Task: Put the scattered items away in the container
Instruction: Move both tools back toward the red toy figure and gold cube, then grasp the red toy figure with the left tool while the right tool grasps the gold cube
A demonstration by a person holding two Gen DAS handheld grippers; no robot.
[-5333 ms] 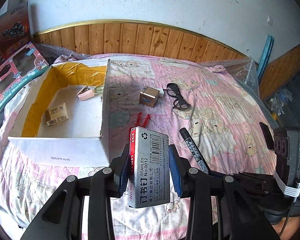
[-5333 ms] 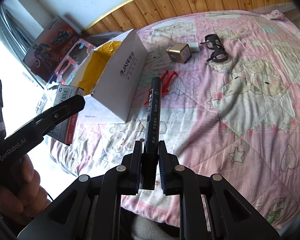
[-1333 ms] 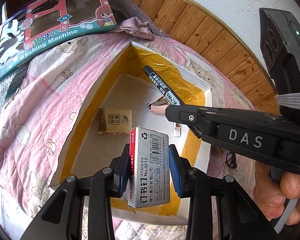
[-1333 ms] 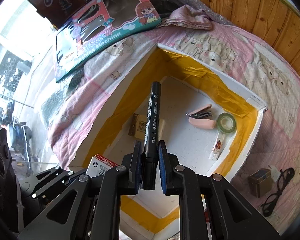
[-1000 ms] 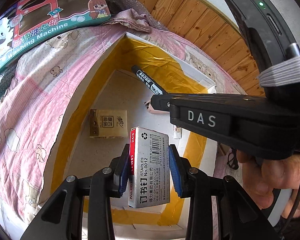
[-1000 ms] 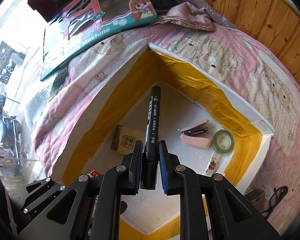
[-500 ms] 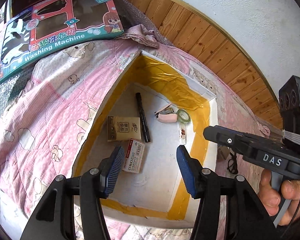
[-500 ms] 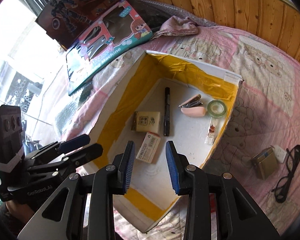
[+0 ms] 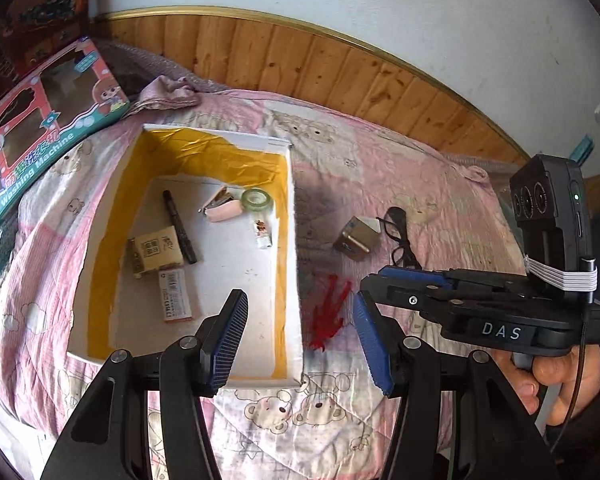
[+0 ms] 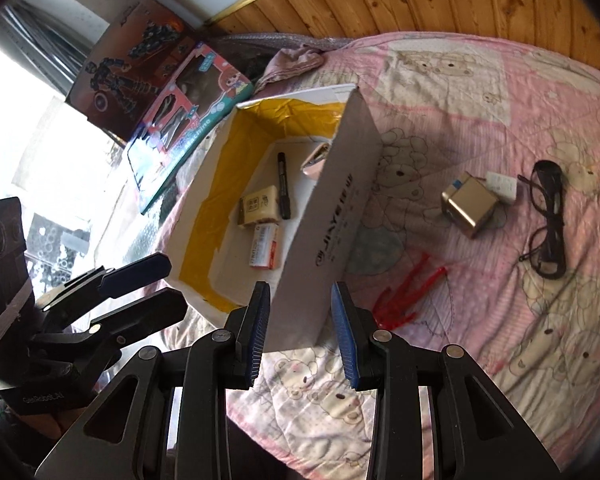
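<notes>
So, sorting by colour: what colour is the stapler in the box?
Pale pink stapler, clearest in the left wrist view.

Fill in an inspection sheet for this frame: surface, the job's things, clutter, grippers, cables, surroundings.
Surface: pink bear-print quilt on a bed.
Job's things: open white box holds marker, staples box, tan packet, pink stapler, tape roll, small sachet. Outside it, on the quilt: red clips, gold cube, glasses.
Clutter: toy boxes, crumpled cloth.
Grippers: left gripper and right gripper open, empty.
Cables: thin lead by the hand.
Surroundings: wood-panelled wall.
</notes>
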